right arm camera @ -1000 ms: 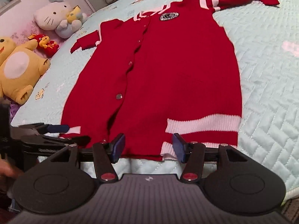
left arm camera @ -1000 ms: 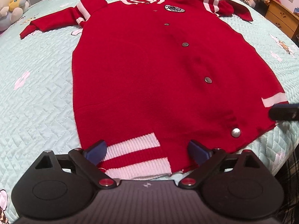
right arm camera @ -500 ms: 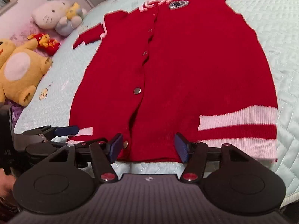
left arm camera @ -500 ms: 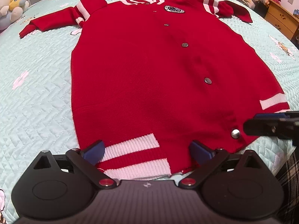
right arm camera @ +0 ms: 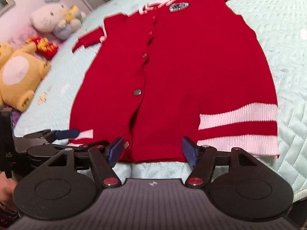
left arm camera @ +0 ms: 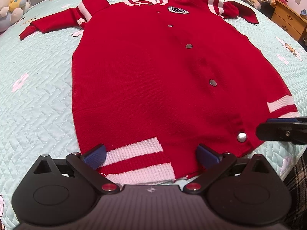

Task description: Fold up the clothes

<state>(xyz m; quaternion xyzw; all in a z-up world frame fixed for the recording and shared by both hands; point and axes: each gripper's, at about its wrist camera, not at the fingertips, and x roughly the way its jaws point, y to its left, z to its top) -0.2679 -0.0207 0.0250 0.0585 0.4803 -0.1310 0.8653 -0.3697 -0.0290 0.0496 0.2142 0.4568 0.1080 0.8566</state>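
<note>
Both tools gape level at the cardigan (left arm camera: 153, 80) hem

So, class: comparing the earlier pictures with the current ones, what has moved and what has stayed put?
The right gripper has slid left along the hem of the red cardigan, toward the left gripper. Both remain open, gripping nothing. The cardigan stays flat on the bed, and the left gripper barely shifted.

red cardigan (left arm camera: 153, 80) between wide-apart left tongs (left arm camera: 151, 154)

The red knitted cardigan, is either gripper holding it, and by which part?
Neither. Both the left gripper and right gripper sit open at the red knitted cardigan's striped hem.
</note>
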